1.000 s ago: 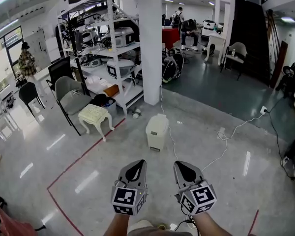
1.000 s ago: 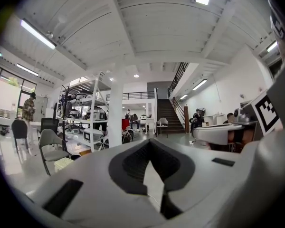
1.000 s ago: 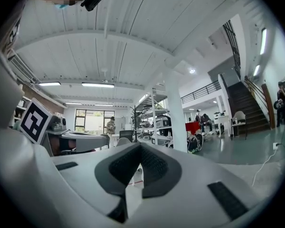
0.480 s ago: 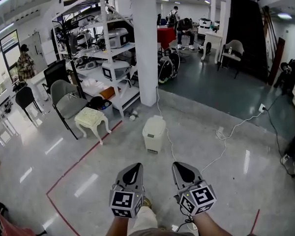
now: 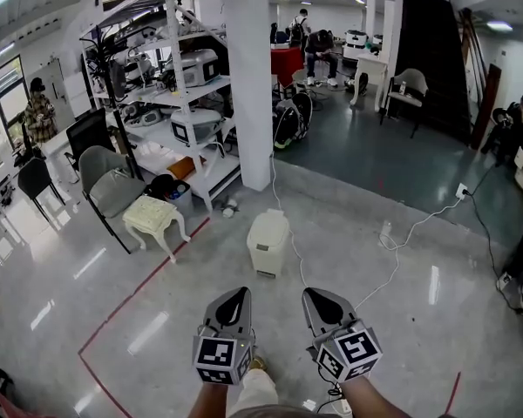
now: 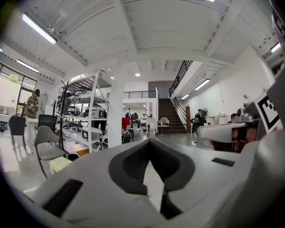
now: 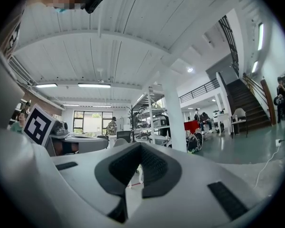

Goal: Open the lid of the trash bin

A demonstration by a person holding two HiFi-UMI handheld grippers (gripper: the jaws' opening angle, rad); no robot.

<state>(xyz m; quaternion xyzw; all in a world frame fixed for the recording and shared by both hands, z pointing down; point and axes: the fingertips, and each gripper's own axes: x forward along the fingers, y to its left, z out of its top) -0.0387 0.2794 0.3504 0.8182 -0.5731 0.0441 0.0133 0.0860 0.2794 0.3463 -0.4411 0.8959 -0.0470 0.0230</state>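
Note:
The white trash bin (image 5: 268, 242) stands on the glossy floor in front of a white pillar, its lid down. In the head view both grippers hang side by side at the bottom, well short of the bin. My left gripper (image 5: 236, 296) points up toward the bin, jaws together with nothing held. My right gripper (image 5: 314, 294) sits beside it, likewise shut and empty. In the left gripper view (image 6: 149, 142) and the right gripper view (image 7: 138, 146) the closed jaws fill the lower frame and hide the bin.
A white pillar (image 5: 248, 77) rises behind the bin. A small cream stool (image 5: 155, 217) and grey chair (image 5: 109, 188) stand left, by loaded shelves (image 5: 187, 103). A white cable (image 5: 392, 251) runs across the floor at right. Red tape (image 5: 135, 294) lines the floor. People sit far back.
The view has advanced across the floor; the bin, stool and shelves have slid left and slightly nearer. Both grippers keep their pose, shut.

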